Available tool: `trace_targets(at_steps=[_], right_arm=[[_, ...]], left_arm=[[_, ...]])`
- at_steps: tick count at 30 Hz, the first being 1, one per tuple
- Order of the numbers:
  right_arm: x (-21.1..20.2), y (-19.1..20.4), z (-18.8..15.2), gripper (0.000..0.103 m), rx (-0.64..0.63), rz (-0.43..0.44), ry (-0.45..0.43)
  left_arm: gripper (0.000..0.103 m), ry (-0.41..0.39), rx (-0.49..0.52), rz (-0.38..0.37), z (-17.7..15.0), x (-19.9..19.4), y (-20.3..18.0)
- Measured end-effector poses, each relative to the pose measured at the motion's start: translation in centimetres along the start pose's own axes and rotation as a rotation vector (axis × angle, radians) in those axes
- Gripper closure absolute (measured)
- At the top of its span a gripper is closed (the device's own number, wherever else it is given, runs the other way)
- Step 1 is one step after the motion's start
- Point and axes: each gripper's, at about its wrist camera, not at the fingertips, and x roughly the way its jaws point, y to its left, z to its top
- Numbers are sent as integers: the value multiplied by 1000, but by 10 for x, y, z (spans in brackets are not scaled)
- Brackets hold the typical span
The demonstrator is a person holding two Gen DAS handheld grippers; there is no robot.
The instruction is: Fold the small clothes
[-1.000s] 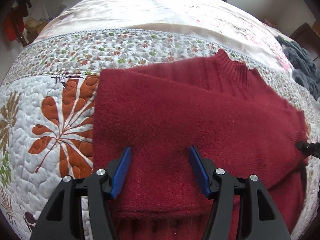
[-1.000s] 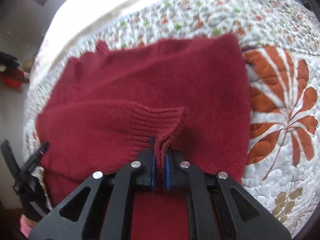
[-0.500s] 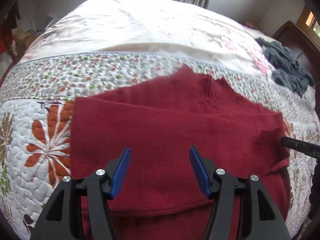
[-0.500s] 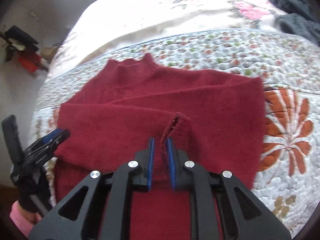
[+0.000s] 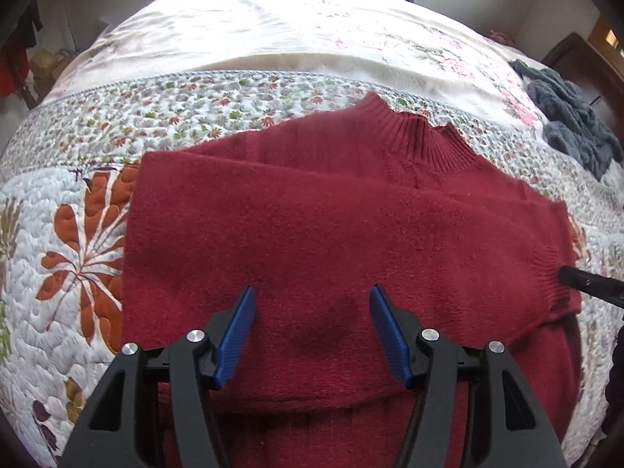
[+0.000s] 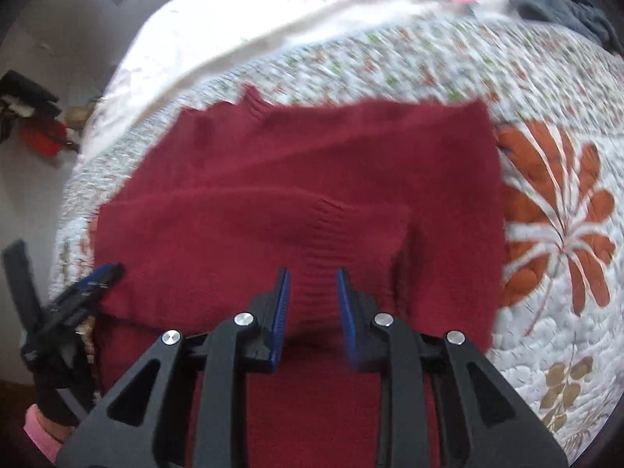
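Closest to my left camera, the left gripper (image 5: 312,331) hangs over a dark red sweater (image 5: 331,226) with its blue-padded jaws spread wide and nothing between them; the knit lies flat beneath the gap, and I cannot tell whether the pads touch it. Just past the fingertips runs the folded body of the sweater, one sleeve laid across it toward my right, where its ribbed cuff (image 5: 553,273) meets the dark tip of the other tool at the frame edge. From my right camera, the right gripper (image 6: 312,304) has its jaws partly open, about a cuff's width apart, and the ribbed cuff (image 6: 319,257) lies in the gap between the blue pads without being pinched. That view is blurred. At its left edge I see the left gripper (image 6: 93,277) again, at the sweater's side edge, with a pink sleeve (image 6: 39,427) below it. Farther out, the sweater's ribbed collar (image 5: 413,132) points away from me. The sweater rests on a quilted bedspread (image 5: 78,273) with large orange leaf prints on both sides of it and a band of small flowers beyond the collar. Beyond that lies a pale floral sheet (image 5: 273,31), and at the far right a heap of grey-blue knitwear (image 5: 565,117) sits well apart from the sweater.
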Motion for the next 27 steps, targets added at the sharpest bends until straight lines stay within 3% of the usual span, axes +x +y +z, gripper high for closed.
trace_targets(at_steps=[3, 11, 15, 17, 21, 27], right_arm=[[9, -15, -13, 81, 19, -5, 33], [16, -20, -21, 80, 5, 2, 23], [-17, -21, -27, 74, 19, 56, -35], [-40, -19, -40, 65, 0, 89, -59], [-71, -17, -82, 64, -43, 128, -28], [-103, -24, -178, 54, -67, 117, 83]], left_arm=[[39, 18, -6, 2, -4, 6, 6], [33, 11, -34, 8, -10, 12, 9], [35, 23, -54, 11, -11, -4, 9], [34, 19, -51, 6, -20, -22, 13], [34, 26, -24, 29, -53, -60, 23], [34, 129, -48, 93, -132, -107, 52]])
